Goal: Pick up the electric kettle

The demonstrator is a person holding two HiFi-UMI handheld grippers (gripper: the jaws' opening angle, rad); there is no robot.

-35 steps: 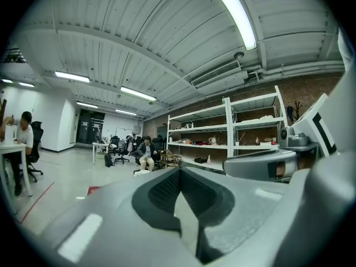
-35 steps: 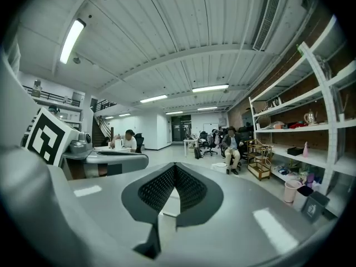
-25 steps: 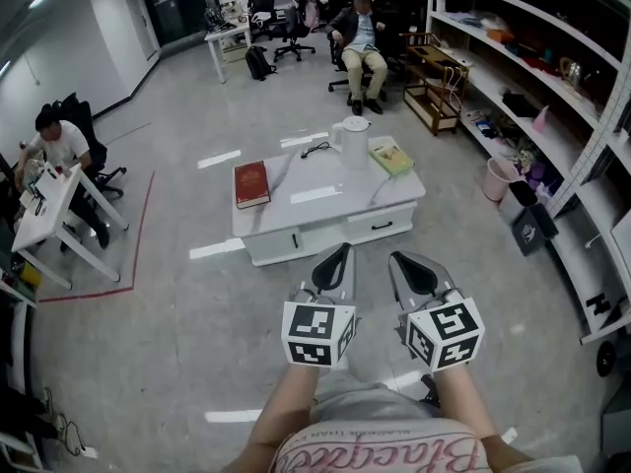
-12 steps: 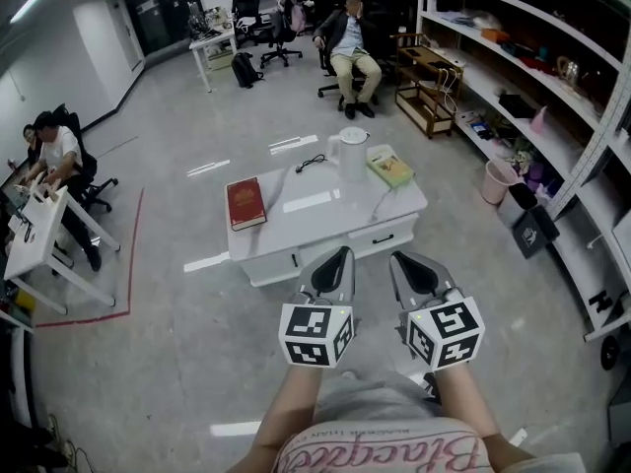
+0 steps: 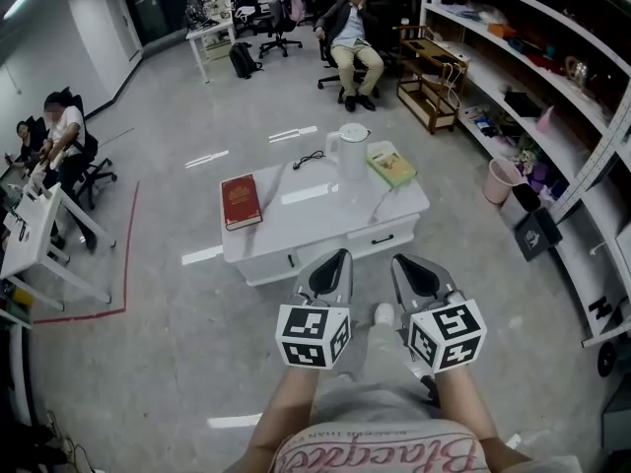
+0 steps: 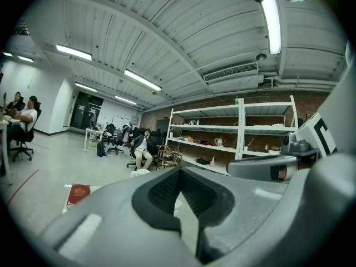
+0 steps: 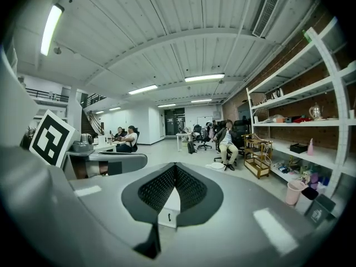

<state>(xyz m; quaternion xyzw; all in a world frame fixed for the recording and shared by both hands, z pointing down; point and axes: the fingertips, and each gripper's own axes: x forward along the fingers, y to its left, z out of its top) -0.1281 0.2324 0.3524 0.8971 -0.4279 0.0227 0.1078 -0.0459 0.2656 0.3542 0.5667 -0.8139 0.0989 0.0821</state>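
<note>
On the far tabletop, electric kettle probably rigid, slick, water-heavy, so take its handle; left gripper and right gripper fingers closed, empty.

Open floor leads to the desk's near edge, and the desk's middle is bare. The electric kettle at the far edge has a black cable toward the left edge and a green book at the far right corner.

- Person's shirt, near edge: pink script lettering that seems to begin "Blac"; the rest is unsure. The small capitals above it are too small to read.
- Red book, left on the table: gold mark on the cover, no legible words.
- Left gripper and right gripper: the cubes carry black-and-white square markers, no letters.
</note>
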